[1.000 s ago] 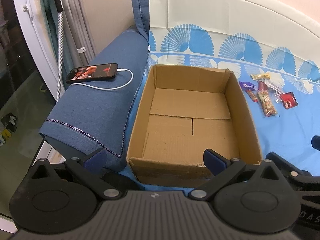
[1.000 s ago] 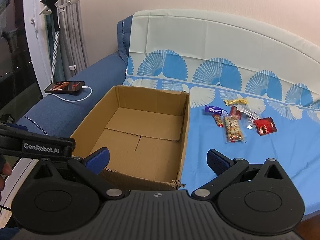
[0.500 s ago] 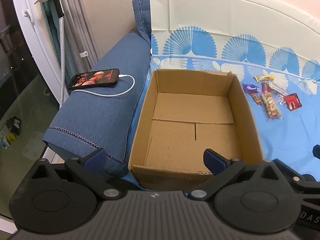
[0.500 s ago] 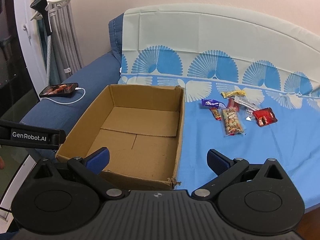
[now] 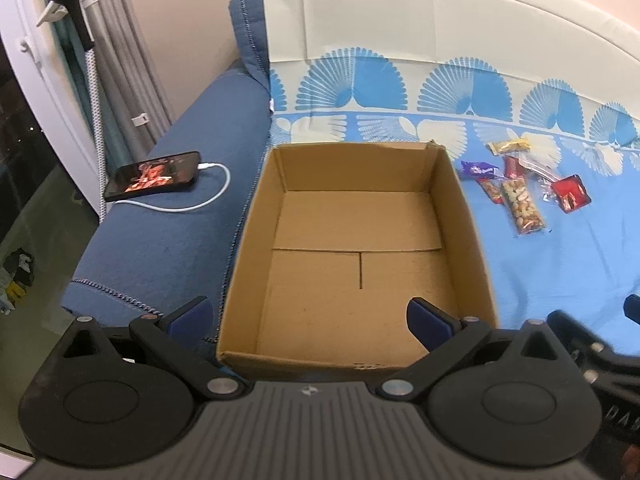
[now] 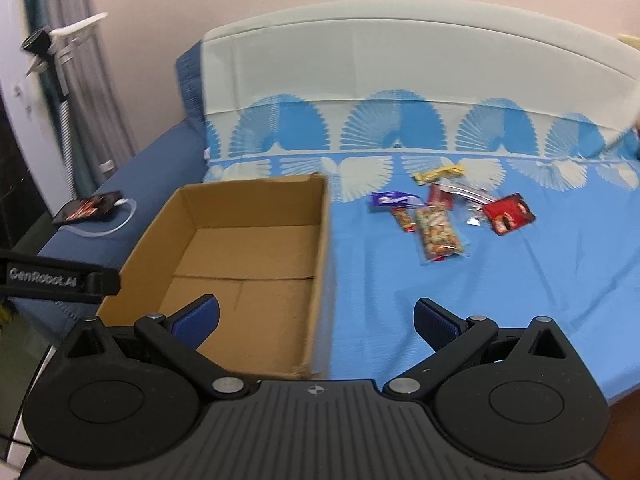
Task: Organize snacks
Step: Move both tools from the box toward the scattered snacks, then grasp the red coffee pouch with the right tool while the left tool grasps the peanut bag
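Left tongs (image 5: 308,318) apart, holding nothing, low centre of frame above the open brown cardboard box (image 5: 468,216). Right tongs (image 6: 316,320) likewise apart, holding nothing, over the box's right wall. Small wrapped snacks (image 6: 438,228) lie clustered on the blue fan-patterned sheet (image 6: 520,300), upper right. Black phone (image 5: 154,174) on the blue denim armrest (image 5: 160,248), left.

The left wrist camera is looking forward and down from just behind the near edge of the cardboard box (image 5: 360,240). The right wrist camera is facing the same way from further right, over the blue sheet (image 6: 440,300). Both are sharing the box and snack pile (image 6: 436,216).
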Tool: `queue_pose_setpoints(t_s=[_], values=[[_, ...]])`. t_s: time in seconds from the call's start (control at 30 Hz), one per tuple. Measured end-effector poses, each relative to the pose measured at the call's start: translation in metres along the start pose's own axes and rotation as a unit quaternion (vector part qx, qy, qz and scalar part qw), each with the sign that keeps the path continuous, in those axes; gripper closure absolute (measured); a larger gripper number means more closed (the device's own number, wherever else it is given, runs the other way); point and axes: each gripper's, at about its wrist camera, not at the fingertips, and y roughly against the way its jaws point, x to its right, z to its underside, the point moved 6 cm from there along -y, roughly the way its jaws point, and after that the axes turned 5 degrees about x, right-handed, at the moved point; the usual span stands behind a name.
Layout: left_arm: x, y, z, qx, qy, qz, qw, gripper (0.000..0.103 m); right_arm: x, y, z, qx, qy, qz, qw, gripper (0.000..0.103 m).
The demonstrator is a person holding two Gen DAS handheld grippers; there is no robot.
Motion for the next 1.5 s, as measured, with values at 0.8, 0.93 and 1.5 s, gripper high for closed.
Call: queue_pose_setpoints(t_s=[0.8,0.93,1.5], values=[[0.113,-0.027,-0.047,0.005,-0.06,0.047,0.9971,0.0,0.123,-0.027,0.0,-0.009,-0.109,0.066,0.992,0.0],[0.131,-0.035,-0.056,0.005,-0.065,0.051,0.9965,0.0,0.139,-0.033,0.001,-0.013,-0.116,0.078,0.99,0.0],[0.222,-0.114,-0.102,-0.013,-0.106,0.063,0.9922,0.0,0.27,-0.103,-0.025,0.004,-0.168,0.155,0.974,0.0]])
